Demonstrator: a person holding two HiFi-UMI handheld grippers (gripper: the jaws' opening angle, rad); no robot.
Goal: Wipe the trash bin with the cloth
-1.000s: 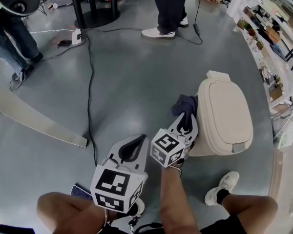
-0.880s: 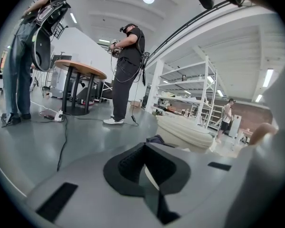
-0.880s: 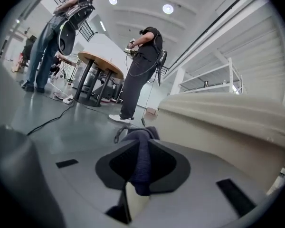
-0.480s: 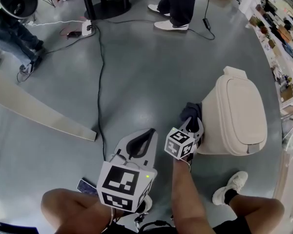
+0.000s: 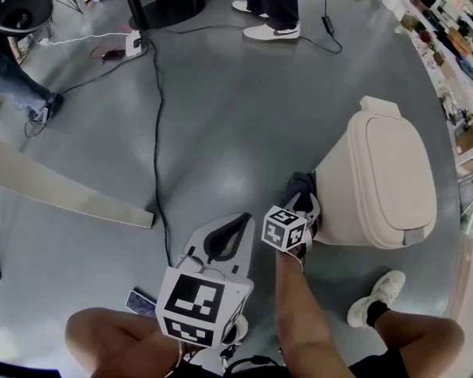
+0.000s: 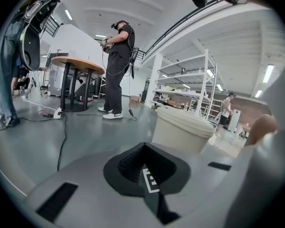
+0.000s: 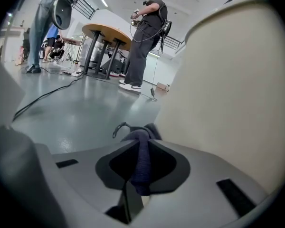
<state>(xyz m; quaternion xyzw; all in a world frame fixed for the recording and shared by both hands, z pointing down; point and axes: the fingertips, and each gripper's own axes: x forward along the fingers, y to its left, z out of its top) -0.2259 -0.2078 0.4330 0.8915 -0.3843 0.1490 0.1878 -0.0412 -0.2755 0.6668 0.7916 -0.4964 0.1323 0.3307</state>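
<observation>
Grey floor (image 5: 221, 109): the head view alone shows a black cable (image 5: 154, 132) running across it.

Trash bin (image 5: 394, 179): beige, upright on the floor, lid down. The head view shows the lid from above. The left gripper view shows the bin (image 6: 183, 129) standing whole and well apart from that gripper. In the right gripper view its side wall (image 7: 237, 94) fills the right half of the picture.

Left gripper (image 5: 235, 225): held clear of the bin. Its own view shows the jaws clenched together with nothing between them.

Right gripper (image 5: 303, 203): low at the bin's left wall, jaws clamped on the cloth.

Cloth (image 5: 299, 186): dark blue, bunched. The right gripper view shows a fold of it (image 7: 141, 160) pinched between the jaws. It lies just beside the wall; contact cannot be confirmed.
</observation>
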